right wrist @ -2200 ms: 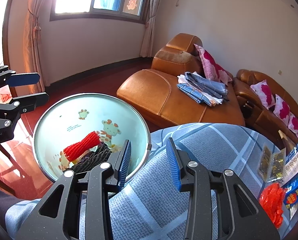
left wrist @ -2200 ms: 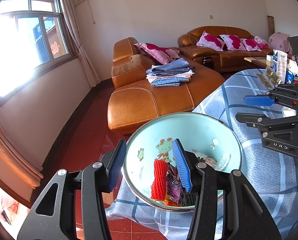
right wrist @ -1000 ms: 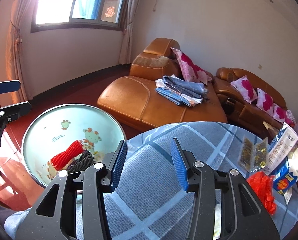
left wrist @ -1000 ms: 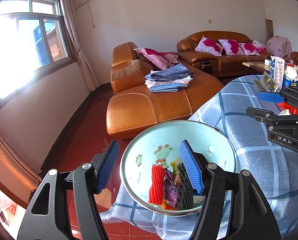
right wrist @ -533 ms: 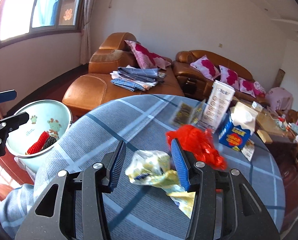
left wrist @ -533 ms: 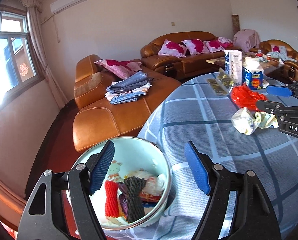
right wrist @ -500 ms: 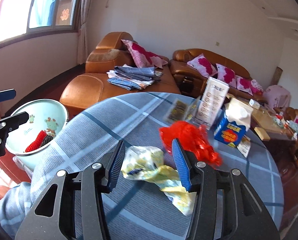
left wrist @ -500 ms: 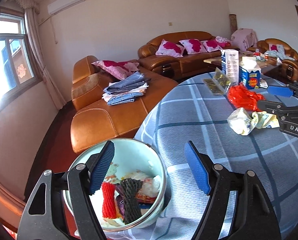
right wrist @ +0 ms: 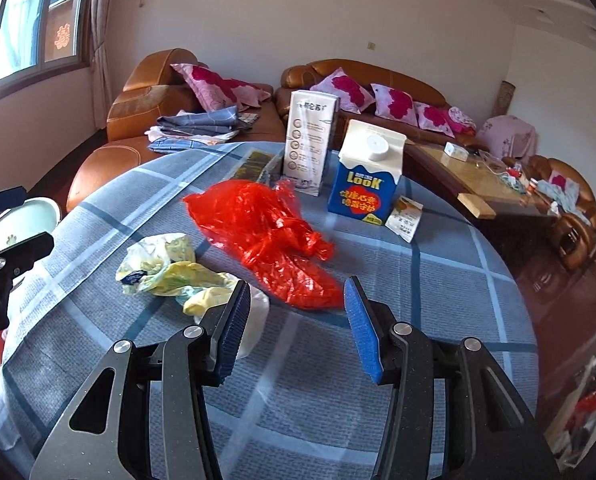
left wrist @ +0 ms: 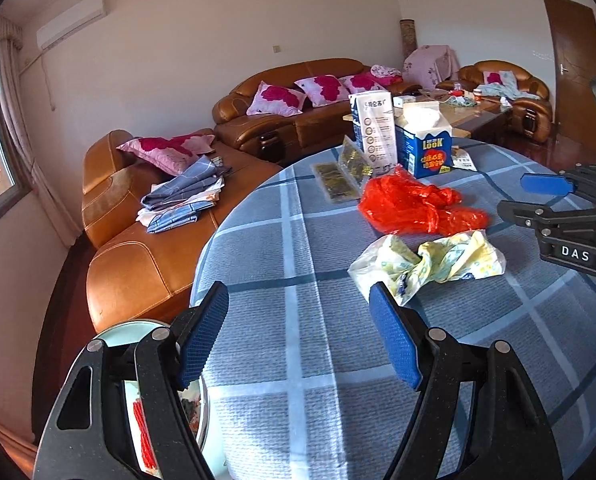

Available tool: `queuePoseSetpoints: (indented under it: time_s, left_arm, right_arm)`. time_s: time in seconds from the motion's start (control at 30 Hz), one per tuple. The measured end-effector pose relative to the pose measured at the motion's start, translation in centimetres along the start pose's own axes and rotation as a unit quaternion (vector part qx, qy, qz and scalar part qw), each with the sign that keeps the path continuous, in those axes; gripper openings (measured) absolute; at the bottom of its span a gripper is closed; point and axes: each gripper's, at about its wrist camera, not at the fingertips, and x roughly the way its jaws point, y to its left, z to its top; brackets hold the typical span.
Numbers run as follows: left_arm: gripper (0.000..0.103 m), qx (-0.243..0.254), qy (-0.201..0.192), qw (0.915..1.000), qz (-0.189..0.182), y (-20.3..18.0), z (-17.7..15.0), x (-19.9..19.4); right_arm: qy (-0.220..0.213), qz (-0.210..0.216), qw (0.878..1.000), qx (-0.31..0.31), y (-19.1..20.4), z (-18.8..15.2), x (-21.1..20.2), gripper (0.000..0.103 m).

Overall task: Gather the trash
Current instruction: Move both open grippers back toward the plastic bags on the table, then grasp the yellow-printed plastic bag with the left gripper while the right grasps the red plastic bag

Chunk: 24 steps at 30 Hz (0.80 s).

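Observation:
A crumpled yellow-white plastic bag (left wrist: 426,264) (right wrist: 169,272) and a crumpled red plastic bag (left wrist: 410,204) (right wrist: 269,236) lie on the blue checked tablecloth (left wrist: 298,360). My left gripper (left wrist: 298,344) is open and empty, over the table's near left part, short of the yellow bag. My right gripper (right wrist: 298,324) is open and empty, just before the red bag's near end, with the yellow bag at its left finger. The enamel basin (left wrist: 195,396) (right wrist: 21,216) holding trash sits at the table's left edge, mostly hidden behind my left gripper.
A blue LOOK carton (right wrist: 366,184), a tall white carton (right wrist: 310,144), flat gold packets (left wrist: 338,176) and a small sachet (right wrist: 406,220) stand at the table's far side. Brown leather sofas (left wrist: 149,240) and a coffee table (right wrist: 466,176) lie beyond.
Both grippers have swung from the basin toward the table's middle. The right gripper has come closer to the two bags. The basin has slid to the lower left of the left wrist view.

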Motion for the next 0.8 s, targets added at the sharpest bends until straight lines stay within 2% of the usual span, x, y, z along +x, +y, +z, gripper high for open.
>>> queuePoseSetpoints:
  time_s: [0.17, 0.37, 0.57, 0.6, 0.63, 0.67, 0.7, 0.73, 0.8]
  left_arm:
    - [0.073, 0.023, 0.005, 0.9995, -0.023, -2.5, 0.7, 1.4]
    - [0.073, 0.046, 0.024, 0.9974, -0.051, -5.1, 1.1, 3.5]
    - [0.072, 0.074, 0.047, 0.9944, -0.059, -6.9, 1.4, 5.4]
    - [0.067, 0.076, 0.052, 0.9938, -0.062, -7.1, 1.4, 5.7]
    - [0.055, 0.077, 0.059, 0.9929, -0.069, -7.1, 1.4, 6.0]
    - [0.050, 0.077, 0.066, 0.9920, -0.075, -7.2, 1.4, 6.4]
    - [0.044, 0.076, 0.069, 0.9915, -0.080, -7.3, 1.3, 6.5]
    - [0.033, 0.077, 0.068, 0.9911, -0.085, -7.3, 1.2, 6.5]
    - [0.021, 0.073, 0.068, 0.9906, -0.093, -7.1, 1.2, 6.5]
  right_arm:
    - [0.011, -0.019, 0.999, 0.032, -2.8, 0.1, 0.7, 0.049]
    - [0.022, -0.029, 0.998, 0.057, -5.2, -1.6, 0.8, 0.051]
    - [0.021, -0.029, 0.996, 0.084, -7.0, -1.7, 0.6, 0.053]
    - [0.021, -0.027, 0.996, 0.086, -7.1, -1.7, 0.6, 0.053]
    - [0.021, -0.026, 0.996, 0.086, -7.3, -1.7, 0.6, 0.055]
    - [0.021, -0.026, 0.996, 0.086, -7.4, -1.8, 0.6, 0.056]
    - [0.022, -0.026, 0.996, 0.087, -7.4, -1.9, 0.7, 0.056]
    - [0.023, -0.023, 0.996, 0.088, -7.4, -2.0, 0.8, 0.056]
    - [0.025, -0.022, 0.995, 0.089, -7.4, -2.0, 0.8, 0.056]
